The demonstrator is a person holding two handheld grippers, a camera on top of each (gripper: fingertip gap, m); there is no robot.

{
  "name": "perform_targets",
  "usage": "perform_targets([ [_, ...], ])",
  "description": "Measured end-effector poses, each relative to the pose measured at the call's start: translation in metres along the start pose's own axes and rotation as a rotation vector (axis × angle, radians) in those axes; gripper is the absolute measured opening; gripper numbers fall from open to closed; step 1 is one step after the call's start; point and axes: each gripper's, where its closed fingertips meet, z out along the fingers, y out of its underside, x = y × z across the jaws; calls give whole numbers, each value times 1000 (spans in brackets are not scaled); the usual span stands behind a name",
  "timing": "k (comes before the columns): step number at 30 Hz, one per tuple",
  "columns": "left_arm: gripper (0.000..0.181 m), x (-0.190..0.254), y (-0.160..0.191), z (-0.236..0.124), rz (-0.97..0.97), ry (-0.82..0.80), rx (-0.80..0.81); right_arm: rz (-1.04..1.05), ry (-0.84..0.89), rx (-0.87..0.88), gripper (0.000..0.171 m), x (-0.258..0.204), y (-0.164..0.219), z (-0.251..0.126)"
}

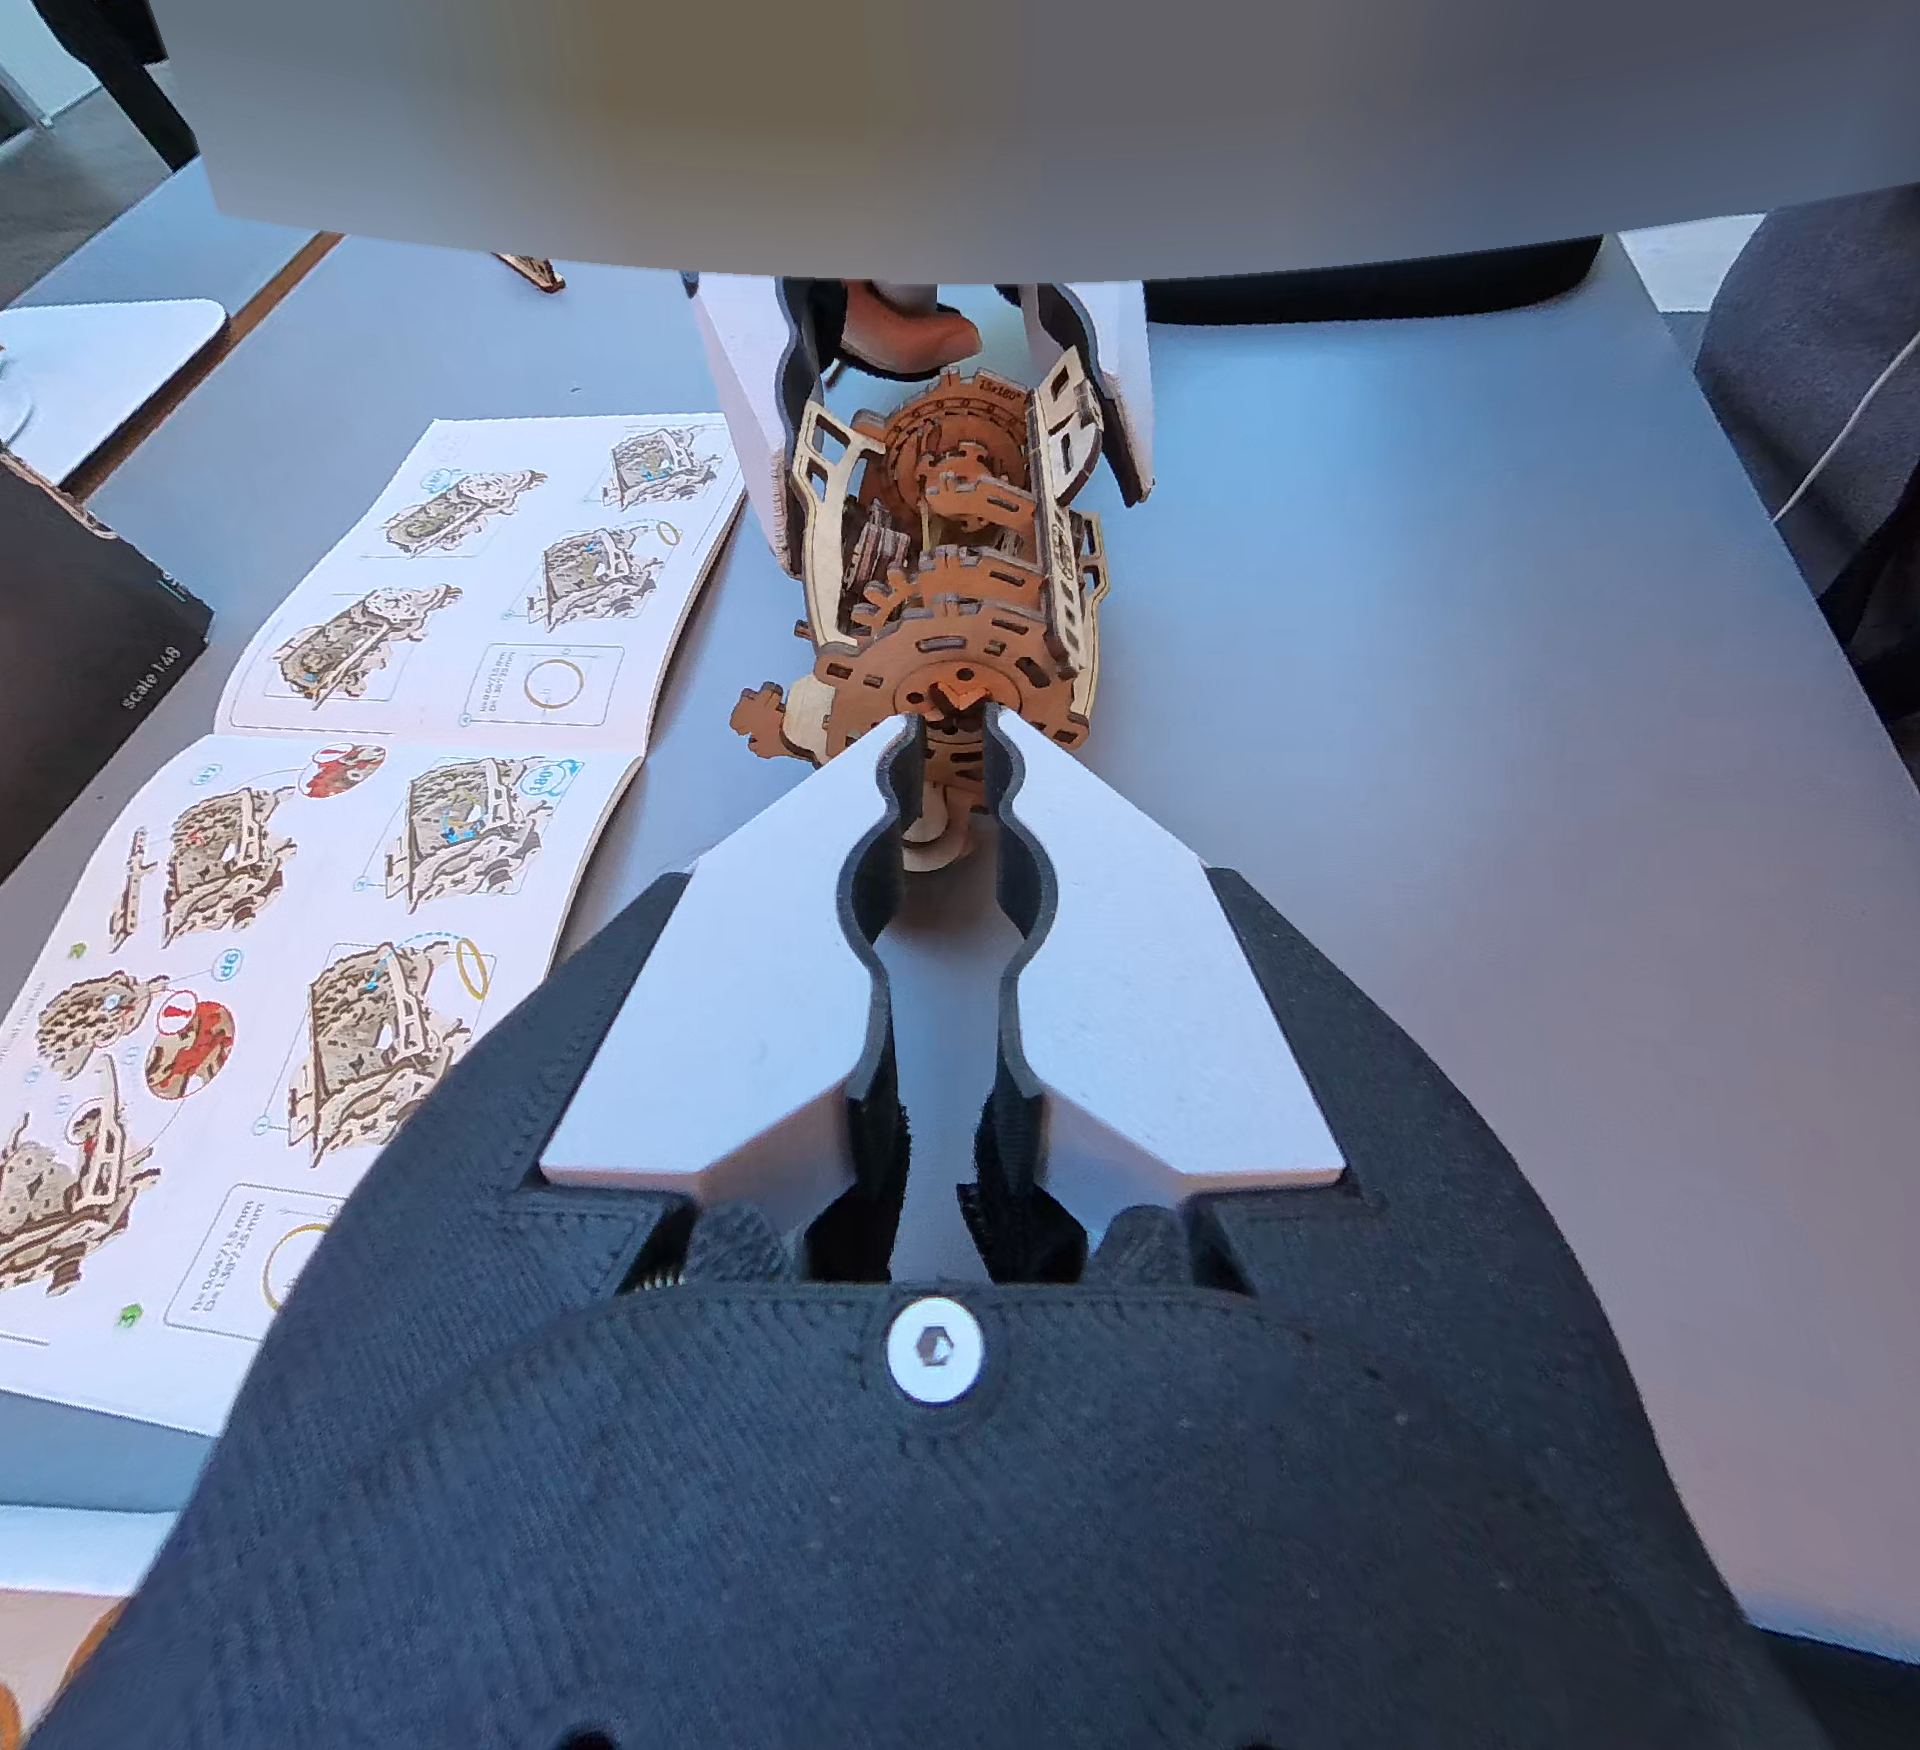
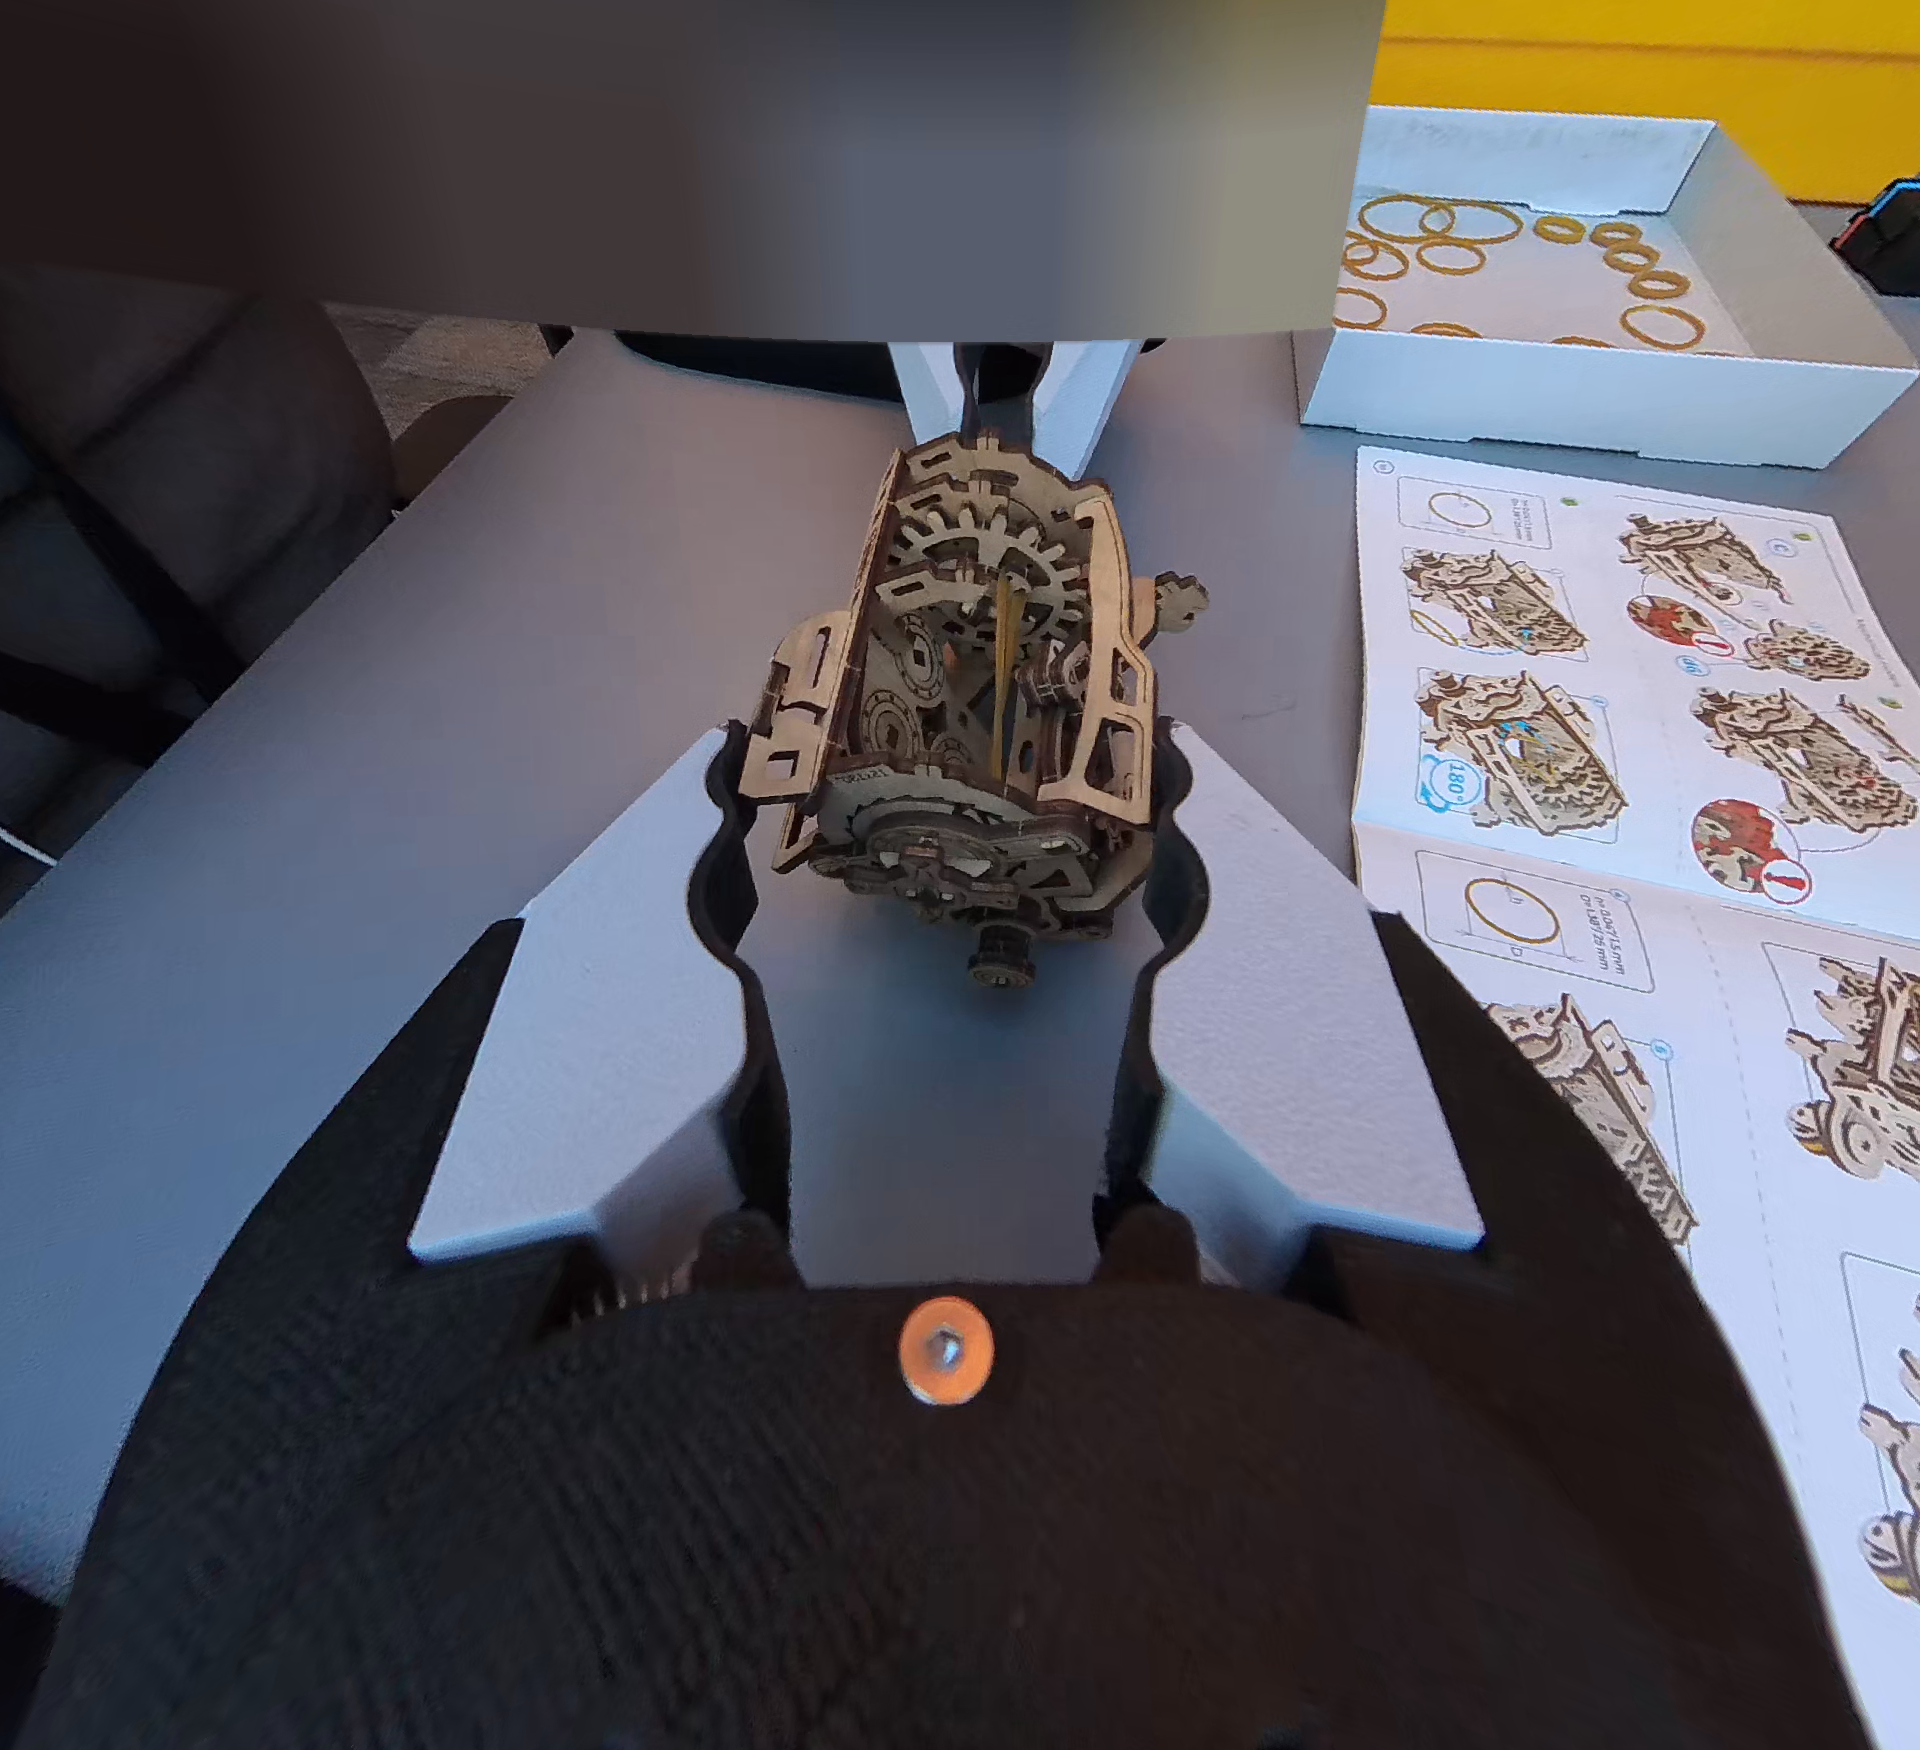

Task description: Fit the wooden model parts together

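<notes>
Grippers are holding the wooden model from opposite ends above the grey desk: the left gripper is pinching a small knob at one end, nearly closed, while the right gripper is clasping its side walls, half open. Beside them an instruction booklet is lying open.

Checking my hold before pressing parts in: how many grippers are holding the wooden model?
2. The left gripper pinches the wooden model at its narrow end; the right gripper clamps its wider body from the opposite end. Neither hold is hidden.
</notes>
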Motion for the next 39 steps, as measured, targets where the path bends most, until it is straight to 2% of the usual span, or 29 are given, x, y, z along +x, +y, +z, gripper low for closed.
perform_targets([
  [7, 7, -2, -14, -9, -104, 45, 95, -56, 54, -33, 75, 1, 5, 2],
  [12, 8, -2, -10, -8, -88, 40, 71, -30, 41, -19, 75, 1, 3, 2],
  [17, 32, -8, -9, -16, -121, 15, 57, -2, 49, -27, 75, 1, 0, 5],
  [21, 49, -12, -19, -29, -207, 21, 127, -1, 68, -35, 74, 2, -4, 5],
  [24, 55, -15, -25, -30, -295, 48, 165, -29, 101, -49, 75, 3, -5, 6],
  [32, 58, -28, -25, -16, -356, 83, 94, -141, 152, -63, 75, -2, -4, 7],
  [39, 57, -18, -18, -4, -361, 131, -4, -120, 151, -57, 75, -2, -4, 8],
])
